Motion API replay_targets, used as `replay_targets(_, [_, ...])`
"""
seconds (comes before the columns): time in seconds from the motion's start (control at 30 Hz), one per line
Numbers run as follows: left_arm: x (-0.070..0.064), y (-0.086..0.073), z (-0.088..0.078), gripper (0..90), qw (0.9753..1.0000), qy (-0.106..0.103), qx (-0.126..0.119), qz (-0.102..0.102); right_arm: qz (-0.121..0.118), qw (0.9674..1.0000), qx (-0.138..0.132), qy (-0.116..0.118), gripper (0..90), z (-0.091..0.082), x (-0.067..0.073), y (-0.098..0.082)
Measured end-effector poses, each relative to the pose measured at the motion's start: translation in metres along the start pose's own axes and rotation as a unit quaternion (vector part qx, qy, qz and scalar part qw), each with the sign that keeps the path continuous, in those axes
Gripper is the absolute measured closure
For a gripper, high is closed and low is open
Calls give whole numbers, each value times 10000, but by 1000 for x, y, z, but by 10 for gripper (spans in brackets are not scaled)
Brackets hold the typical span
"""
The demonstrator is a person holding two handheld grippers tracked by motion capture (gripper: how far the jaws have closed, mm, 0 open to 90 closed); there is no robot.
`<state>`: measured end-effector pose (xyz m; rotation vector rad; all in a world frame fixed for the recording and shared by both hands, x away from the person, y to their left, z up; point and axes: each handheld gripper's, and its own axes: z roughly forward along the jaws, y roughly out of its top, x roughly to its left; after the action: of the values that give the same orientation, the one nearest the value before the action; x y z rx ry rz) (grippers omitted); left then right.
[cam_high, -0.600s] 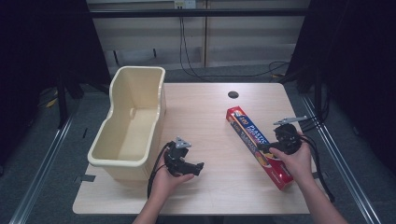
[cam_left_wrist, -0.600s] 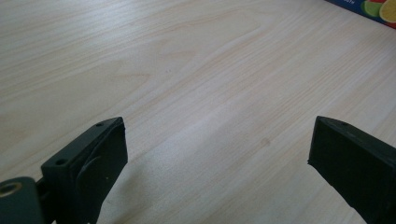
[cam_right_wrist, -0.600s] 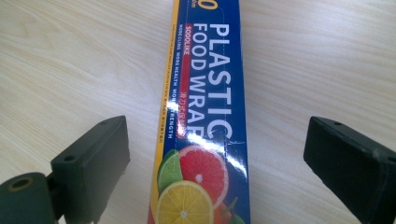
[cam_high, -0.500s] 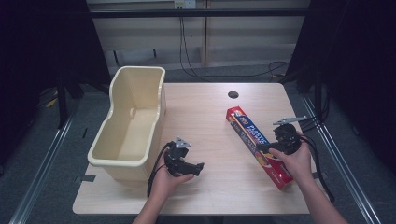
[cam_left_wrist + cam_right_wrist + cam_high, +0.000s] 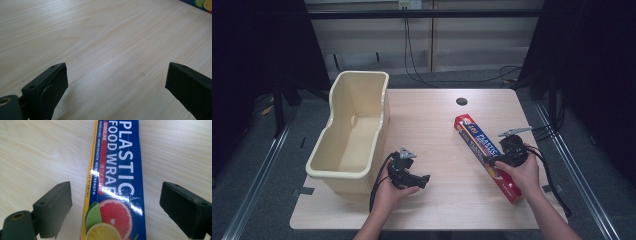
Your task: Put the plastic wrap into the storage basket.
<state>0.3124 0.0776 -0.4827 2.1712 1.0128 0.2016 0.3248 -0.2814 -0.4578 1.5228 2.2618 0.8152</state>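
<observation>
Plastic-wrap box (image 5: 488,156), long, narrow cardboard, blue on top with red sides and ends, white lettering and citrus slices printed on it: lying flat on the pale wood-grain worktop (image 5: 439,120), right of the cream bin, running diagonally from a far end near the round cable hole (image 5: 461,101) to a near end close to the worktop's right front corner. Straddled around its middle by the right tool (image 5: 113,207), black, held from above in the right hand (image 5: 521,175); jaws spread, one on each side of the box, clear worktop visible between each pad and the cardboard, no pinch on it. Seen from the right gripper view with lime, grapefruit and lemon slices lying between the two jaws.

Left of the box and well apart from it, left tool (image 5: 424,180), black with a grey three-cornered plate on top, held in the left hand (image 5: 392,192) just beside the bin's near right corner; jaws spread wide over bare wood, nothing between them. Pointing toward the box.

Further left, cream-coloured oblong plastic bin (image 5: 377,80), deep, standing upright along the worktop's left edge, its near end slightly overhanging the front left part.
</observation>
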Motion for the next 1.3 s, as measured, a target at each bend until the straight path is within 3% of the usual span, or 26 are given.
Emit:
replay_targets(0.1, [1,0,0,39,9999,-102,73,-40,0,10000,85,-27,120,6,1,0])
replay_targets(0.17, [-1,-1,2,39,10000,6,-66,-72,16,9999,137,-38,129,9,1,0])
replay_targets(0.53, [0,-1,2,39,10000,-4,-8,-39,-66,9995,285,-69,188,17,6,1])
replay_targets(0.67, [0,-1,1,39,10000,23,7,-35,-66,9992,378,-111,283,19,6,2])
replay_targets(0.73, [-1,-1,1,39,9999,54,-68,-65,-103,9991,392,-123,377,20,6,2])
replay_targets(0.87, [0,-1,0,38,9999,46,-81,-62,-67,9990,419,-155,396,20,6,4])
replay_targets(1.03, [-1,1,-2,32,9999,-102,34,-34,-104,9988,442,-192,414,19,5,4])
replay_targets(1.13, [-4,1,-1,27,9998,-212,7,-60,-223,9985,494,-101,418,14,4,4])
replay_targets(1.2, [-3,3,-2,18,9995,-323,57,48,-395,9978,519,-79,418,10,5,4])
replay_targets(1.3, [-5,6,-3,13,9989,-445,36,154,-466,9979,452,37,419,7,4,3])
